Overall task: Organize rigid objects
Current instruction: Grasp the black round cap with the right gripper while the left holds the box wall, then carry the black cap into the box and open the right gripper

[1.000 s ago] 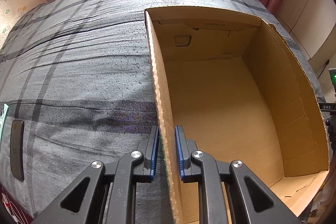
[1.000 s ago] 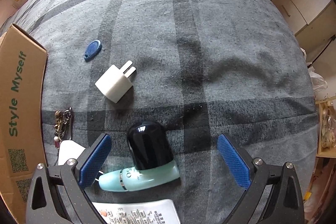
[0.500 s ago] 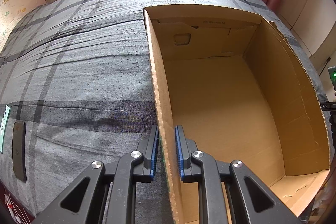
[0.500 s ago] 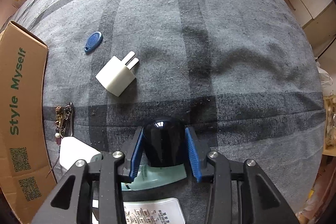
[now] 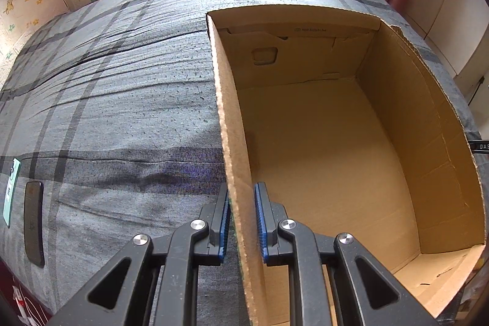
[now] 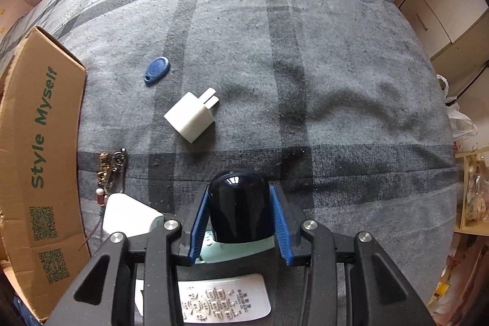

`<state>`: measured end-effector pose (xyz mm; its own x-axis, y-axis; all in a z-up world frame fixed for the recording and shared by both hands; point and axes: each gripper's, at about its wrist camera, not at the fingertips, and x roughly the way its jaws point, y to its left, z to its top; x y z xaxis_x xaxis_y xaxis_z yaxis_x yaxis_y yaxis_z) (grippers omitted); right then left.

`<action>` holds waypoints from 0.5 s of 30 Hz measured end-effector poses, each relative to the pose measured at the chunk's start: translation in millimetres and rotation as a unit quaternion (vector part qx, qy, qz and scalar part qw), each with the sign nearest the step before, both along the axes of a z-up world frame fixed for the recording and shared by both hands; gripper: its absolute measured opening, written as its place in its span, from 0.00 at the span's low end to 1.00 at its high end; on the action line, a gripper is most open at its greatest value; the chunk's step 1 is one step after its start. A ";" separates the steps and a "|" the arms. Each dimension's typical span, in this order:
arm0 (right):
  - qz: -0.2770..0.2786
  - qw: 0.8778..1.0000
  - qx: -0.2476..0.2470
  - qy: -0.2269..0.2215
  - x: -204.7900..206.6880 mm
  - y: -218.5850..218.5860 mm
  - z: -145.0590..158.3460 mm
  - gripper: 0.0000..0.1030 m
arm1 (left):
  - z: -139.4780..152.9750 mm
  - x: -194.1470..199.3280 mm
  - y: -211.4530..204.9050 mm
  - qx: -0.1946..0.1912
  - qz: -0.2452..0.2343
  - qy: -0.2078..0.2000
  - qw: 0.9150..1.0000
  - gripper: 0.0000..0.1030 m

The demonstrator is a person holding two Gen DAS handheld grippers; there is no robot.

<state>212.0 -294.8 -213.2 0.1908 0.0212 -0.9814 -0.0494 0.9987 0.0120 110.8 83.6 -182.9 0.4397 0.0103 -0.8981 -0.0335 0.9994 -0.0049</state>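
Judging from how things lie, the sorting has barely begun: the cardboard box (image 5: 336,142) on the bed (image 6: 305,51) shows a bare floor inside, with nothing yet put in it. The left gripper (image 5: 241,222) straddles the box's near wall, its blue pads on either side of the cardboard and seemingly pinching it to steady the box. Beside the box's printed outer wall (image 6: 39,142), the right gripper (image 6: 238,222) is clenched on the black cap of a pale green bottle (image 6: 238,210), whose body lies crosswise under the pads; whether it is off the blanket cannot be told. Left to gather, all near the box: a blue key fob (image 6: 156,71), a white plug adapter (image 6: 191,118) beyond the bottle, a bunch of keys (image 6: 111,170), a white block (image 6: 128,217) next to them, and a remote control (image 6: 223,301) closest to the camera. On the box's far side a dark phone (image 5: 33,222) also lies on the bed. The bottle looks to be the first item bound for the box.
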 end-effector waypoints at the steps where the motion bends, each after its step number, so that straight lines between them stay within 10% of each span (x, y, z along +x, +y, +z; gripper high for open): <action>1: 0.001 1.000 0.000 -0.001 -1.9 1.2 5.6 0.41 | 0.1 0.1 -0.2 0.001 0.000 0.000 1.000 0.16; 15: 0.022 0.999 0.000 -0.028 -13.9 29.6 76.6 0.41 | 0.4 -0.2 -3.1 0.012 -0.003 0.001 1.000 0.16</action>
<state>198.1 -265.2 -136.6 0.2436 0.0310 -0.9694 -0.0946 0.9955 0.0081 110.7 80.5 -182.5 0.4377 0.0298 -0.8986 -0.0281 0.9994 0.0194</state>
